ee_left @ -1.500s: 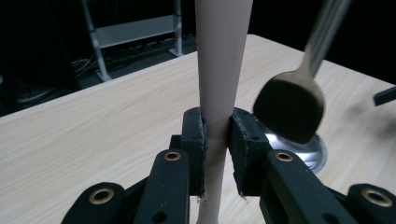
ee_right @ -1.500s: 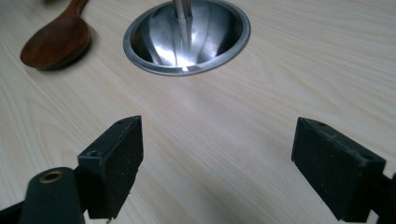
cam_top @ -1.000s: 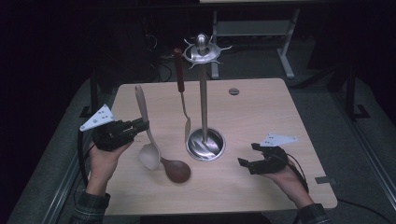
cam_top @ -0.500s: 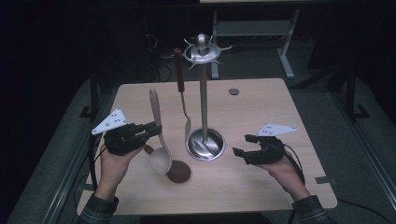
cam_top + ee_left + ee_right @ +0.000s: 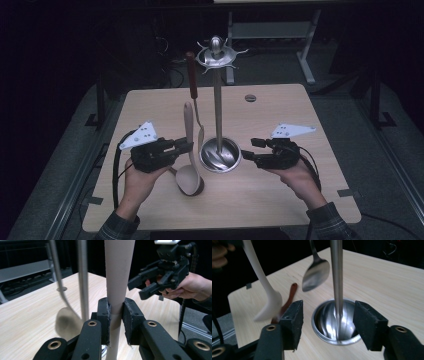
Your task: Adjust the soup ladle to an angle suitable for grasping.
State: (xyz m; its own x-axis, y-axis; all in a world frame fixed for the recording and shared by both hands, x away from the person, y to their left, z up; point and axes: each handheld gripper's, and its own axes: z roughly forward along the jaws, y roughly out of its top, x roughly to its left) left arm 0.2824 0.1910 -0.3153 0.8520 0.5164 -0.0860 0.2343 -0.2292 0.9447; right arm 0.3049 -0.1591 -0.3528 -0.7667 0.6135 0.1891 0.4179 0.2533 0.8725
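Left of the steel utensil stand (image 5: 218, 150), my left gripper (image 5: 186, 147) clamps the pale wooden spoon's (image 5: 188, 145) handle, holding it upright over the table (image 5: 280, 210). My right gripper's (image 5: 250, 150) jaws, just closing, straddle the stand's pole, touching nothing.

The stand (image 5: 218, 150) sits mid-tabletop (image 5: 280, 210); left of it an upright wooden spoon (image 5: 188, 145), a dark spoon (image 5: 197, 187) seemingly lying beneath.
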